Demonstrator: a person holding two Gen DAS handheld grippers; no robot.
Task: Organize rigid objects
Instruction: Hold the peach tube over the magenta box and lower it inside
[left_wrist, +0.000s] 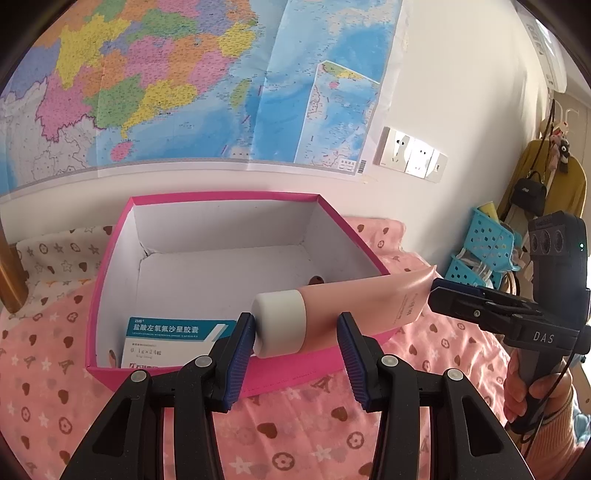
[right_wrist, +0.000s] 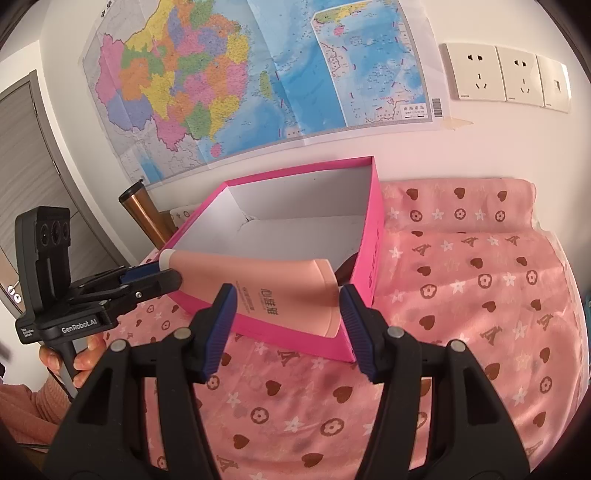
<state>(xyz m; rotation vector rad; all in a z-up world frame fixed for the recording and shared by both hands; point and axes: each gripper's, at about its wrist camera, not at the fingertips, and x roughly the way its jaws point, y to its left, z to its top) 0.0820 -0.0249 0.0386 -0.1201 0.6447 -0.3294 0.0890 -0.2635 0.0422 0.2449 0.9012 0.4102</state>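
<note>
Left wrist view: the left gripper (left_wrist: 295, 319) is seen with its jaws set wide, and the white cap (left_wrist: 280, 325) of the pink tube (left_wrist: 362, 302) lies between the 2 blue pads (left_wrist: 240, 350). The left pad is at or against the cap; a clear gap is seen at the right pad, so no clamp is applied here.

In the right wrist view, the right gripper (right_wrist: 287, 290) is closed across the flat crimped tail of the tube (right_wrist: 280, 280), with both pads against its edges. The tube is therefore judged to be carried by the right gripper alone.

The tube is held roughly level at frame centre, above the near rim of the pink box (left_wrist: 221, 195), with the cap end toward the left gripper. A blue-and-white medicine carton (left_wrist: 166, 336) lies inside the box at lower left. The box stands on a pink patterned bedspread (left_wrist: 295, 424).

Handling notes:
1. The tube is judged light, with a soft, glossy body that may dent or slip under pressure.
2. The cap is judged to be the only rigid part and is the preferred hold.
3. The crimped tail is thin, so the tube may swing from it.
4. Release is advised low inside the box, beside the carton.
</note>
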